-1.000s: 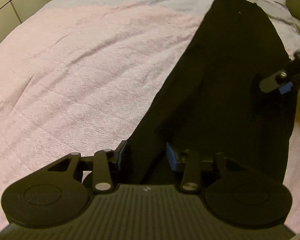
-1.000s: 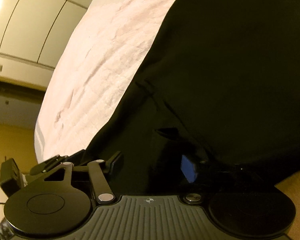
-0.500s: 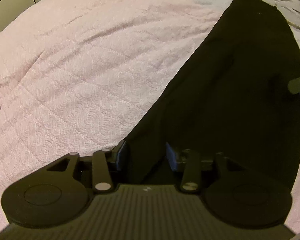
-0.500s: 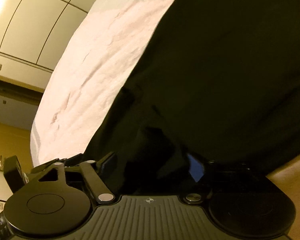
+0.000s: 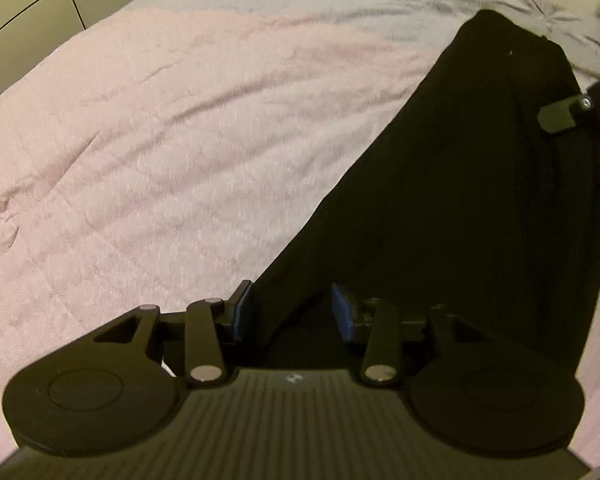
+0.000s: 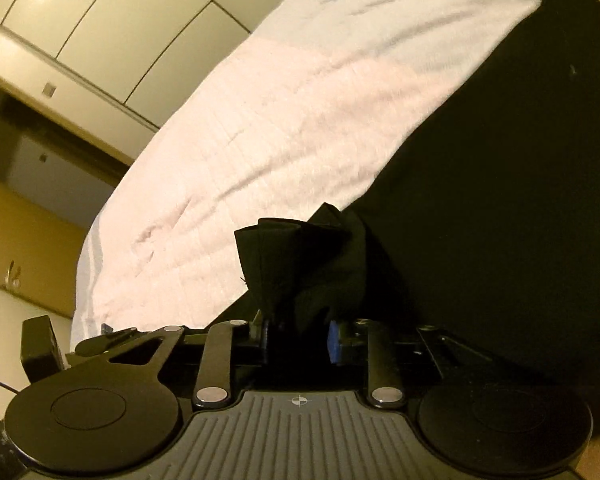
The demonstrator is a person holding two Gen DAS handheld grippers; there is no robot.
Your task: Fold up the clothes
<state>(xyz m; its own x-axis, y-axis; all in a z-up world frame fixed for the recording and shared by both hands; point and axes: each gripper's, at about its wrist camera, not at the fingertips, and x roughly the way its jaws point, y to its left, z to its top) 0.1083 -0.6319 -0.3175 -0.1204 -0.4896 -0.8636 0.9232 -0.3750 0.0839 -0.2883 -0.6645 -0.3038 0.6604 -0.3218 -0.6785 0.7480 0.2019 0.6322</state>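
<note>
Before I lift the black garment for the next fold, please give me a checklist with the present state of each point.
1. Left claw has cloth of the black garment between its pads: ok.
2. Left pads press firmly on it: cannot tell.
3. Right claw is closing, with a bunched corner of the garment between its pads: ok.
4. Right grip is complete: cannot tell, it is closing now.
5. Garment lies smooth on the pink bedspread: not ok near the right claw, where the cloth is bunched.
6. Bedspread beside the garment is free for folding: ok.

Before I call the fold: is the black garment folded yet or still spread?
Spread: the garment lies long and flat on the bed; only its near corners are bunched.
</note>
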